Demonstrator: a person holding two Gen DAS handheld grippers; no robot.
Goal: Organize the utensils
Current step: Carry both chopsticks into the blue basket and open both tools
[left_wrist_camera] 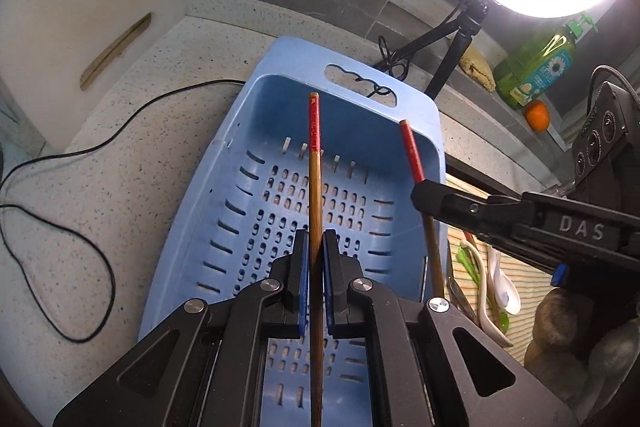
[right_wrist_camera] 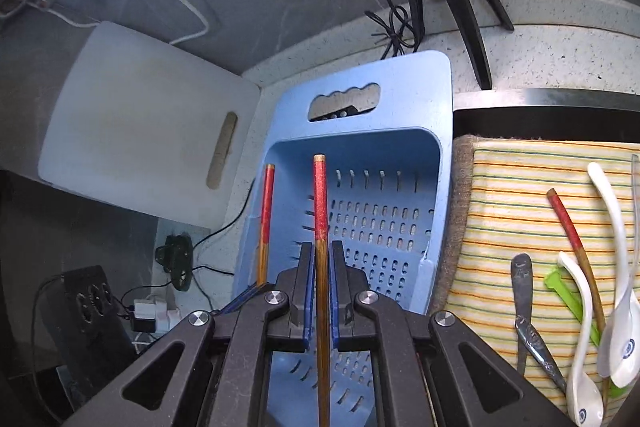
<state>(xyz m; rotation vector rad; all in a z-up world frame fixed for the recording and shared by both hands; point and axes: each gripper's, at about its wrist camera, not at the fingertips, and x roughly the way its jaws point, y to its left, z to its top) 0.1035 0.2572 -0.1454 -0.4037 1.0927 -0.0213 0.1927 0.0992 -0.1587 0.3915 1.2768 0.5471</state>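
Chopsticks (left_wrist_camera: 315, 211) (right_wrist_camera: 321, 267) clamped in each claw (left_wrist_camera: 315, 247) (right_wrist_camera: 320, 259) over basket (left_wrist_camera: 352, 131) — lower ends hidden, seemingly unsupported.

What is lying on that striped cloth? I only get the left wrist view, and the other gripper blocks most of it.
Observer: Two white ceramic spoons, a metal spoon, a green plastic utensil and one more red-tipped chopstick.
Operator: Does the right gripper hold its chopstick firmly?
Observer: Its view shows the right gripper shut on the chopstick, which points over the blue basket.
Operator: Anything hidden left of the basket?
Observer: A power strip with plugged adapters sits low on that side.
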